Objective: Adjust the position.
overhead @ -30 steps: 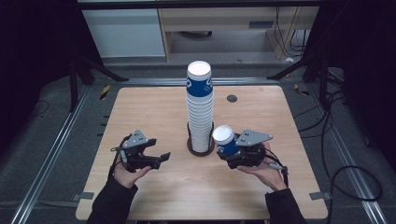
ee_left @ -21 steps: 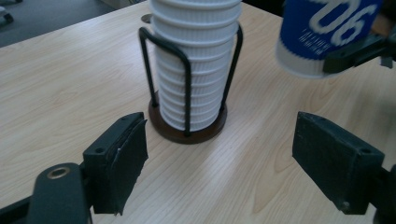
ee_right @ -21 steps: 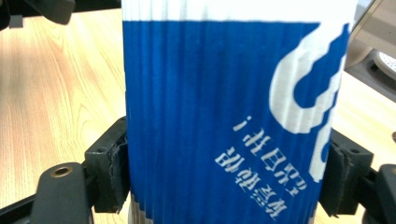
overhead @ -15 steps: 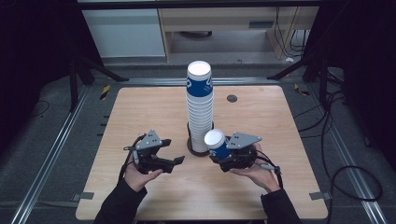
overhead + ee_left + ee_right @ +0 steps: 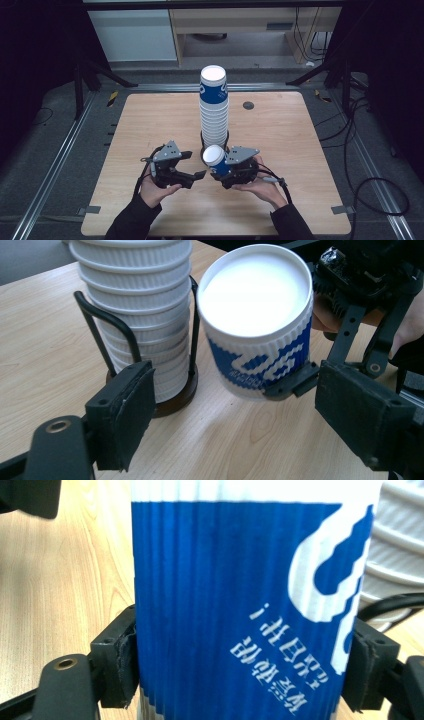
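Observation:
A blue-and-white ribbed paper cup [image 5: 215,157] hangs upside down just above the table, in front of the tall stack of like cups [image 5: 214,102]. My right gripper [image 5: 220,169] is shut on this cup [image 5: 240,595], its pads [image 5: 119,662] pressing both sides. My left gripper [image 5: 194,165] stands open to the cup's left, a short gap away. In the left gripper view the cup [image 5: 257,325] shows its closed white end beyond my left gripper [image 5: 245,425], whose jaws have nothing between them. The stack [image 5: 137,310] stands to its left.
The stack sits in a black wire holder [image 5: 125,335] on a round dark base [image 5: 215,146]. A small dark round fitting [image 5: 248,105] lies in the wooden table [image 5: 300,150] behind. Metal rails and cables [image 5: 370,185] run along the table's sides.
Both hands have come inward toward each other near the table's front middle. The right one brought the cup left and lower; the left gripper moved right toward it.

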A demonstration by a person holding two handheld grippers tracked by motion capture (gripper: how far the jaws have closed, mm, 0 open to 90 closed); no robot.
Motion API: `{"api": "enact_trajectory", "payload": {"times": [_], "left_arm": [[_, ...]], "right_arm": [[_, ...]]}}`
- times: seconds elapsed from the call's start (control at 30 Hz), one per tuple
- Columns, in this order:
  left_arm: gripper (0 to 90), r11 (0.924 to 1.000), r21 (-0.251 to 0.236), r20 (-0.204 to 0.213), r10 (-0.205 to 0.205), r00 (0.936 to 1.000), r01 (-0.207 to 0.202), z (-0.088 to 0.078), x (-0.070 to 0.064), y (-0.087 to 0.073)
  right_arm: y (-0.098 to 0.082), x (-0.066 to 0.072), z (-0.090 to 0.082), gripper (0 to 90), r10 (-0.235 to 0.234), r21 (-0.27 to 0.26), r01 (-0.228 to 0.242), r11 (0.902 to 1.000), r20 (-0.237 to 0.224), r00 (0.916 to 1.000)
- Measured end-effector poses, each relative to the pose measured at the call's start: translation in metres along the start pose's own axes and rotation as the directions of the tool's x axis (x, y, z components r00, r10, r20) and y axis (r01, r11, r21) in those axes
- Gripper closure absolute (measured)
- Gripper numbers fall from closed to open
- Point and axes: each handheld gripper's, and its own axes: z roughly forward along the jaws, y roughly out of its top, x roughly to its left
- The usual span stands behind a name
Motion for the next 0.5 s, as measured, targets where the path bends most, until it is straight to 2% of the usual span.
{"api": "enact_trajectory", "payload": {"times": [0.13, 0.5], "left_arm": [[16.1, 1.0000, 0.007, 0.011, 0.005, 0.9999, -0.005, 0.005, -0.005, 0.002], [18.1, 0.9999, 0.013, 0.011, -0.004, 0.9999, 0.003, 0.016, -0.007, 0.006]], "right_arm": [[0.001, 0.003, 0.003, 20.8, -0.008, 0.002, 0.008, 1.0000, -0.001, 1.0000], [0.006, 0.011, 0.010, 21.0, -0.034, -0.009, 0.034, 0.9994, -0.020, 0.9992]]}}
